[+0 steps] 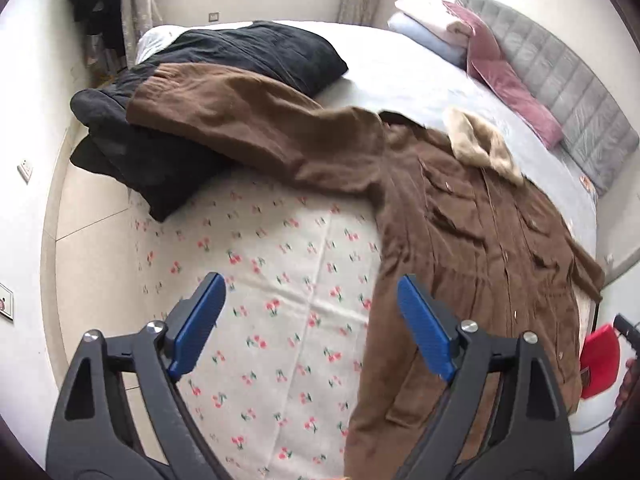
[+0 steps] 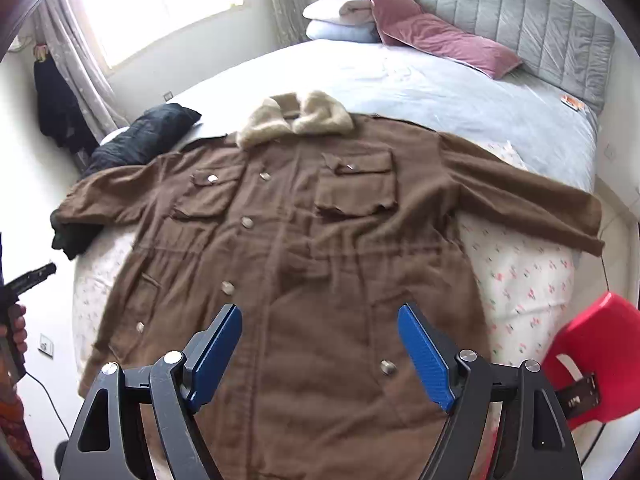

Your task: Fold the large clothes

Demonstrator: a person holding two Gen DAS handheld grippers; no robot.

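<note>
The left gripper point(image 1: 310, 308) hangs with jaws wide apart and empty over the cherry-print sheet point(image 1: 256, 280), beside the brown coat point(image 2: 304, 240) spread face-up on the bed. The right gripper point(image 2: 320, 340) is likewise apart, above the coat's lower front. Spreading looks finished; next probably comes grasping a sleeve point(image 2: 532, 196) to fold inward.

Both wrist cameras are looking steeply down from above the bed's near end toward the grey headboard point(image 2: 520, 12). The left one is hanging over the cherry-print sheet point(image 1: 260, 280), left of the brown coat point(image 1: 460, 240); the right one is sitting centred over it. Both are sharing coat, pillows and headboard.
</note>
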